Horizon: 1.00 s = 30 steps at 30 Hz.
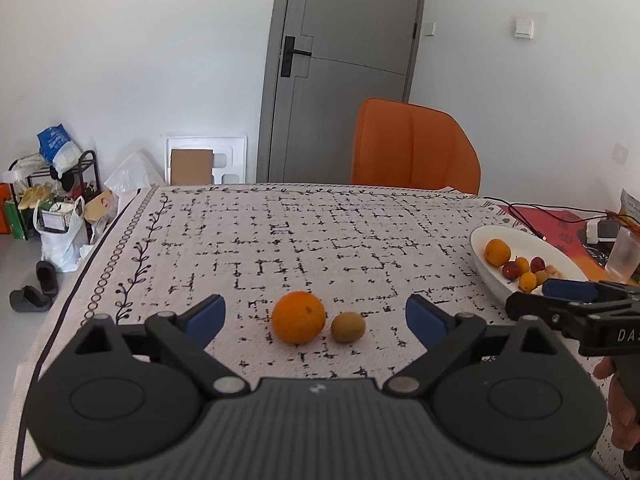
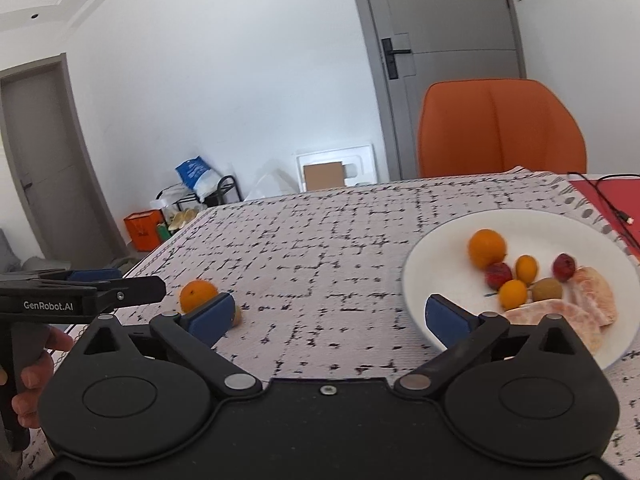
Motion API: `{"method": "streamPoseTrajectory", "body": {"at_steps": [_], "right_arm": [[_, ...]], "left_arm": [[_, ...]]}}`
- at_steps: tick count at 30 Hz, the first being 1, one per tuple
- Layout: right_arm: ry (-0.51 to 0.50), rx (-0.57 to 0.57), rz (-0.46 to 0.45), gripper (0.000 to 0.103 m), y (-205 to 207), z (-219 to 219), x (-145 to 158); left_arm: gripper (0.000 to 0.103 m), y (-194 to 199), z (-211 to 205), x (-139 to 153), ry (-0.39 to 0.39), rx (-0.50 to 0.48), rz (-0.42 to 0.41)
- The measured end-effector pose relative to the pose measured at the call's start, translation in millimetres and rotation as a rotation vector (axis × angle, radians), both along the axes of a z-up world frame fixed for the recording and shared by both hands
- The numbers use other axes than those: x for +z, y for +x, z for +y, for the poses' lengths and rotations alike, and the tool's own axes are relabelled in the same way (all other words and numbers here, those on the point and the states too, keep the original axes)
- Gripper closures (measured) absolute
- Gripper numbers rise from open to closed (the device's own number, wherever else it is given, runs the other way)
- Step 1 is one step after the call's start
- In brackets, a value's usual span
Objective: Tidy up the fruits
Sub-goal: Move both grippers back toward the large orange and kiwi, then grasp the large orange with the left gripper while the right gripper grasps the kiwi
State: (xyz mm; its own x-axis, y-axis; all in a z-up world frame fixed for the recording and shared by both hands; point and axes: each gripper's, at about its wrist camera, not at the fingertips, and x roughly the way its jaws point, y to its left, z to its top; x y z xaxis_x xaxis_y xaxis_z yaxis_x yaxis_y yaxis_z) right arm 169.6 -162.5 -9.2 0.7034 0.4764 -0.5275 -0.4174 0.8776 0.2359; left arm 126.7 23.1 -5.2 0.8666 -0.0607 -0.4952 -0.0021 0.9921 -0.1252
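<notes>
Both grippers are wide open with nothing in them. The left gripper (image 1: 316, 318) is lined up on the loose orange (image 1: 298, 317) and the little kiwi (image 1: 348, 327) just beside it on the tablecloth (image 1: 320, 232); the right gripper (image 2: 330, 314) hovers at the near rim of the white plate (image 2: 440, 248). Looks like the gathering step: next it'd need to close on the orange and carry it over to the plate. Count: two fruits loose, and on the plate one orange, two small orange fruits, two red ones, one kiwi, plus two or so grapefruit pieces.
</notes>
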Motion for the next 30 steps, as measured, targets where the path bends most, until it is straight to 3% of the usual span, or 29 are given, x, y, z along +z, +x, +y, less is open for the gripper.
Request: {"method": "streamPoseTrajectory", "body": {"at_steps": [6,11,20,30], "right_arm": [[-0.016,0.058,0.050,0.001,3.5,18.9,-5.6],[-0.060,0.135,0.067,0.024,6.4,41.7,-10.9],[-0.077,0.217,0.113,0.046,15.7,74.0,-17.6],[-0.126,0.266,0.151,0.052,33.9,106.0,-27.3]], "left_arm": [[0.007,-2.5,14.8,-5.2,-0.026,0.035,-0.001],[0.008,-2.9,27.8,-9.5,-0.053,0.058,0.013],[0.016,-7.6,47.5,-14.3,-0.075,0.081,0.023],[0.021,-10.9,66.4,-16.6,-0.087,0.113,0.025]]}}
